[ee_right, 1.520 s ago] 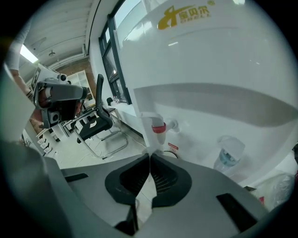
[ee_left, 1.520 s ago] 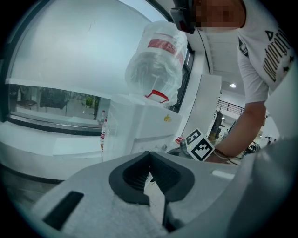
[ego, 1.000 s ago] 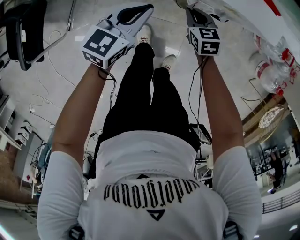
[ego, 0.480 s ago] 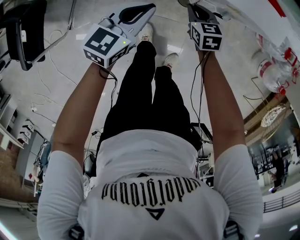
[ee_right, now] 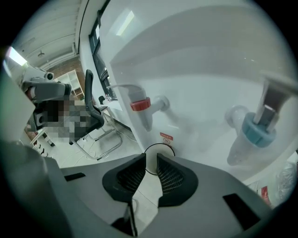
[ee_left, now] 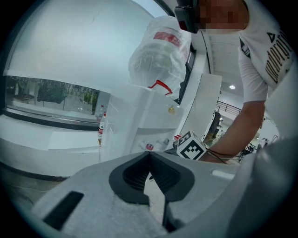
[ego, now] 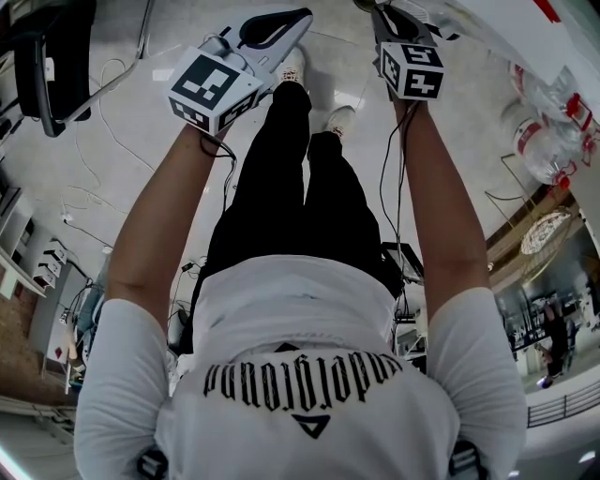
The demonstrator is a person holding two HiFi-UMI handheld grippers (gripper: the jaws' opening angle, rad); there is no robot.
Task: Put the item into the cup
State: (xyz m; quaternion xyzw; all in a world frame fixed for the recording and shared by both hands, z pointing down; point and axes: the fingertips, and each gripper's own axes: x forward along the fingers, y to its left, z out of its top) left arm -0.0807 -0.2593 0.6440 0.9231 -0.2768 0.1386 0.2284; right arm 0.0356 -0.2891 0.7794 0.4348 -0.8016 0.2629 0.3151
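No cup and no loose item are plain in any view. In the head view both grippers are held out at arm's length over the floor. My left gripper [ego: 296, 17] shows its marker cube [ego: 212, 88]. Its jaws [ee_left: 149, 155] meet at the tips with nothing in them. My right gripper [ee_right: 151, 157] points at a white water dispenser [ee_right: 195, 107] with a red tap [ee_right: 140, 106] and a blue tap [ee_right: 257, 130]. Its pads stand a narrow gap apart and hold nothing. A thin black ring [ee_right: 158, 148] on the dispenser lies just beyond them.
A clear bag of plastic bottles [ee_left: 160, 56] rests on top of a white cabinet [ee_left: 139, 121], and shows at the right of the head view [ego: 548, 131]. An office chair [ee_right: 95, 118] stands to the left. Cables [ego: 94, 202] trail over the floor.
Both grippers have shifted only slightly; the right one has edged a little up the picture. Jaws look unchanged.
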